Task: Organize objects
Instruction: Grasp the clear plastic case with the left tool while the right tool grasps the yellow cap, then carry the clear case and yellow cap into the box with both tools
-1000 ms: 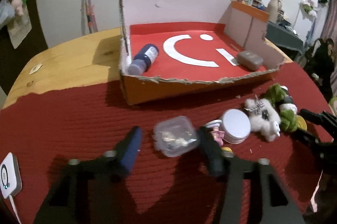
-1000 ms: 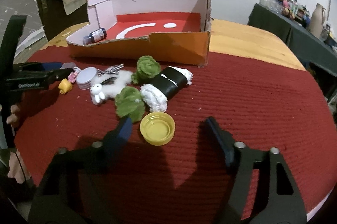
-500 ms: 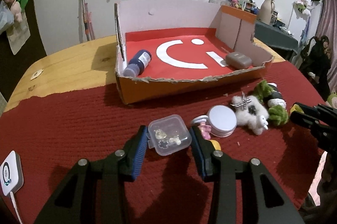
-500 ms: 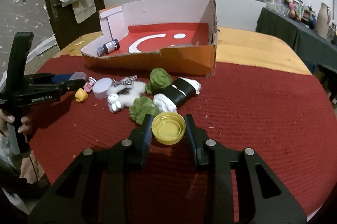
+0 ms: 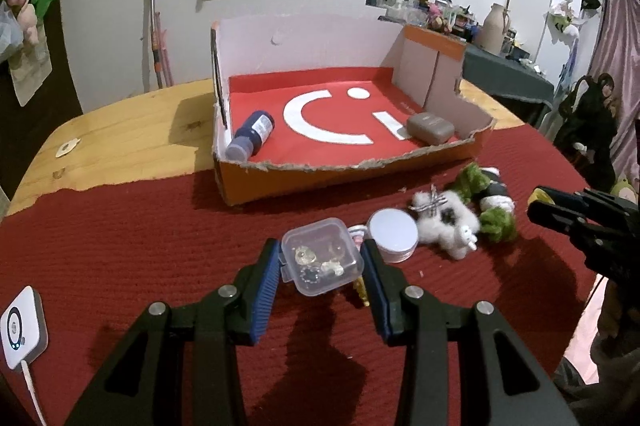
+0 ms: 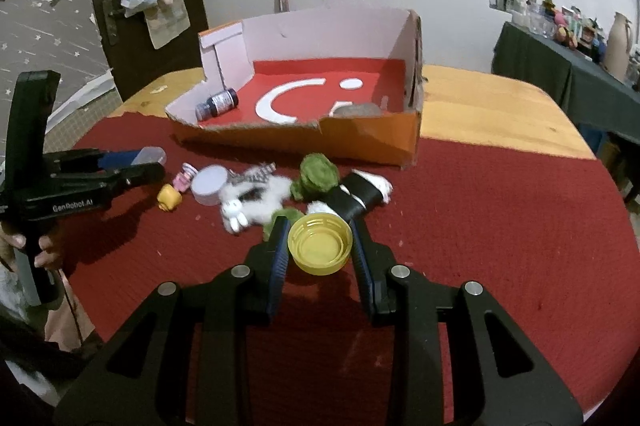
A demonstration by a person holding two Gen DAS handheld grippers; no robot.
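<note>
Left gripper (image 5: pixel 320 262) pinched on the clear plastic case (image 5: pixel 320 256), lifted off the red cloth (image 5: pixel 120 226) short of the cardboard box (image 5: pixel 344 166); risk: smooth walls, hinged lid, so a twist on the carry could slip it or pop it open and scatter the small bits inside. Right gripper (image 6: pixel 319 240) closed on the yellow cap (image 6: pixel 320 240) by its rim, above the plush toys (image 6: pixel 280 194). Shallow hold, so it could flip out, and both tools heading boxward together might collide.
</note>
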